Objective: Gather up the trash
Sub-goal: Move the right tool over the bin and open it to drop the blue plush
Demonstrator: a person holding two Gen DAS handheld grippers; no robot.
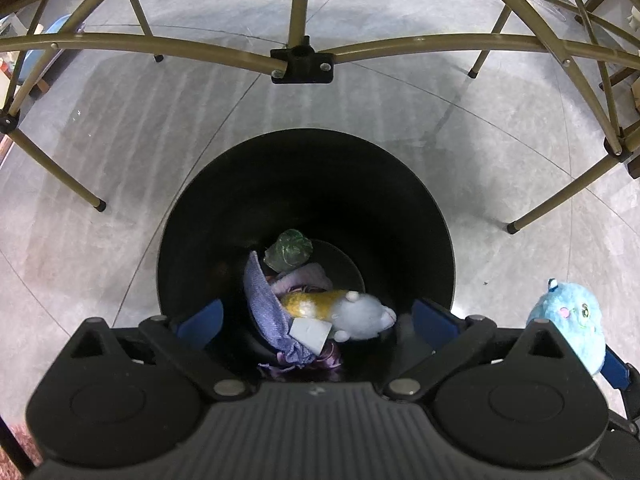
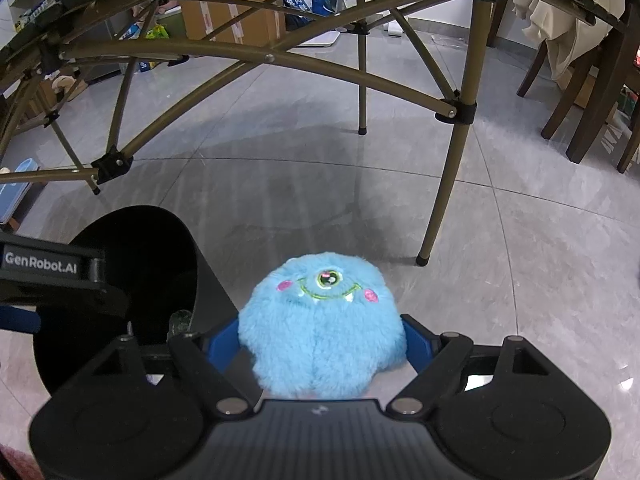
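A black round bin [image 1: 304, 184] stands on the grey tiled floor. It holds a purple cloth [image 1: 264, 312], a green crumpled item [image 1: 290, 250] and a yellow and pale blue plush [image 1: 344, 308]. My left gripper [image 1: 316, 320] is open and empty right above the bin's mouth. My right gripper [image 2: 322, 338] is shut on a fluffy blue one-eyed monster plush [image 2: 320, 320], held just right of the bin [image 2: 132, 264]. The plush also shows at the right edge of the left wrist view [image 1: 568, 320].
A folding table's olive metal legs and braces [image 1: 300, 52] stand behind and around the bin. Wooden chair legs [image 2: 584, 92] stand at the far right. Cardboard boxes and bags [image 2: 232, 12] line the back wall.
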